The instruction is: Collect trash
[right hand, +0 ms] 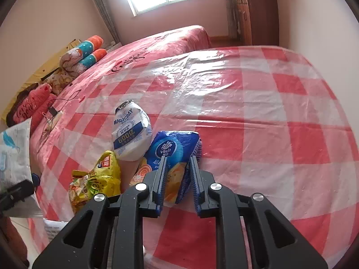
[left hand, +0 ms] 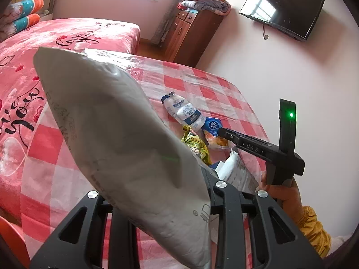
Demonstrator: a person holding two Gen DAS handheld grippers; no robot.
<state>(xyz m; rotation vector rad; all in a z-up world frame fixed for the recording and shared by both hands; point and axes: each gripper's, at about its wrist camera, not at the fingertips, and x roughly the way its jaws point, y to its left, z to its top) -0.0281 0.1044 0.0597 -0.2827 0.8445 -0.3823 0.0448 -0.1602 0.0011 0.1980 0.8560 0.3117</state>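
A big grey-white plastic bag (left hand: 125,134) fills the left wrist view, held up by my left gripper (left hand: 172,177), which is shut on its lower end; the bag hides most of the fingers. Trash lies on the checked table (right hand: 246,112). My right gripper (right hand: 178,159) is shut on a blue Vinda tissue pack (right hand: 175,144), pinching it between its pads. From the left wrist the same right gripper (left hand: 221,132) reaches onto the blue pack (left hand: 213,125). A white Magicday pouch (right hand: 131,132) and a yellow-green snack wrapper (right hand: 98,177) lie just left of it.
A white printed paper (left hand: 235,172) lies at the table's near edge. A pink bed (right hand: 170,42) adjoins the table's far side, with pillows (right hand: 87,51) on it. A brown cabinet (left hand: 188,33) and a wall TV (left hand: 282,11) stand beyond. A hand in a yellow sleeve (left hand: 314,226) holds the right gripper.
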